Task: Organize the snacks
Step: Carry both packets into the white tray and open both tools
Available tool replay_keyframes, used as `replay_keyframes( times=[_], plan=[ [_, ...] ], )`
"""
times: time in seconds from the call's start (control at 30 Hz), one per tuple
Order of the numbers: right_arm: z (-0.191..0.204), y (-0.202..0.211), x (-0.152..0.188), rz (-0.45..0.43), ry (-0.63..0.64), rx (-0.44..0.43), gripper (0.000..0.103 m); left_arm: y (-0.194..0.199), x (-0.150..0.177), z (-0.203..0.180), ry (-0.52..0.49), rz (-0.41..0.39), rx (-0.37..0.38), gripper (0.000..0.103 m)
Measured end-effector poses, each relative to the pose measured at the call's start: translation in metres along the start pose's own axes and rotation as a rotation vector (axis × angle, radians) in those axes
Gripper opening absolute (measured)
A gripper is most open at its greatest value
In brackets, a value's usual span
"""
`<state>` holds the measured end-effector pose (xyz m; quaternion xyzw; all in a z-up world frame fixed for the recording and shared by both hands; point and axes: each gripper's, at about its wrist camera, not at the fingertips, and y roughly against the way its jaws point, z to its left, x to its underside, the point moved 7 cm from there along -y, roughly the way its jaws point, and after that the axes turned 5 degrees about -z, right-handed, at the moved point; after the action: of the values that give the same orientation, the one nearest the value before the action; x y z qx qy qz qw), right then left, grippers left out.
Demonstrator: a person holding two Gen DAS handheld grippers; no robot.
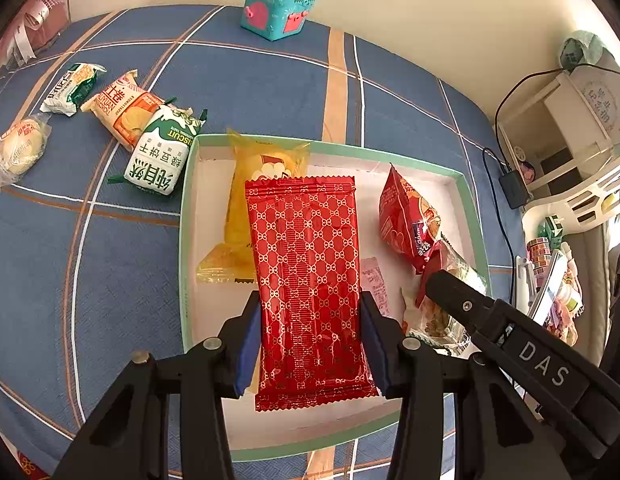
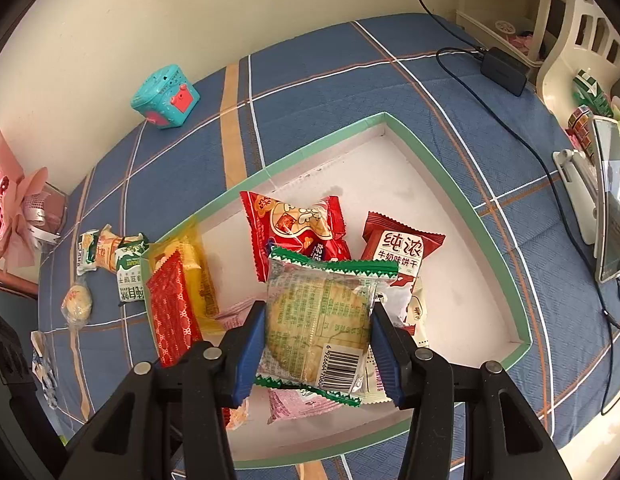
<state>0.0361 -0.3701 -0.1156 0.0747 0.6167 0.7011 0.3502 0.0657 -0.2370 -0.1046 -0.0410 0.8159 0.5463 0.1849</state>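
My left gripper (image 1: 310,340) is shut on a red patterned snack packet (image 1: 306,264), held over the green-rimmed white box (image 1: 476,208). In the right wrist view the same red packet (image 2: 170,308) hangs at the box's left side. My right gripper (image 2: 318,340) is shut on a clear round biscuit packet with green edges (image 2: 318,316), also above the box (image 2: 498,240). Inside the box lie a yellow packet (image 1: 246,204), a red snack bag (image 2: 298,228) and a dark red biscuit packet (image 2: 402,248). The right gripper's black arm (image 1: 510,332) shows in the left wrist view.
On the blue checked cloth left of the box lie a green-white biscuit packet (image 1: 162,156), an orange packet (image 1: 122,108), a small green packet (image 1: 72,88) and a round clear-wrapped cake (image 1: 18,148). A teal toy box (image 1: 278,8) stands at the back. A charger and cable (image 2: 504,70) lie right.
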Motion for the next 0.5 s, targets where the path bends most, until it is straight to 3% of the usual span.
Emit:
replay_keyframes(
  times=[0.5],
  plan=[
    [0.003, -0.017, 0.001, 0.003, 0.001, -0.026, 0.054, -0.012, -0.002, 0.004, -0.025, 0.005, -0.041, 0.048]
  ],
)
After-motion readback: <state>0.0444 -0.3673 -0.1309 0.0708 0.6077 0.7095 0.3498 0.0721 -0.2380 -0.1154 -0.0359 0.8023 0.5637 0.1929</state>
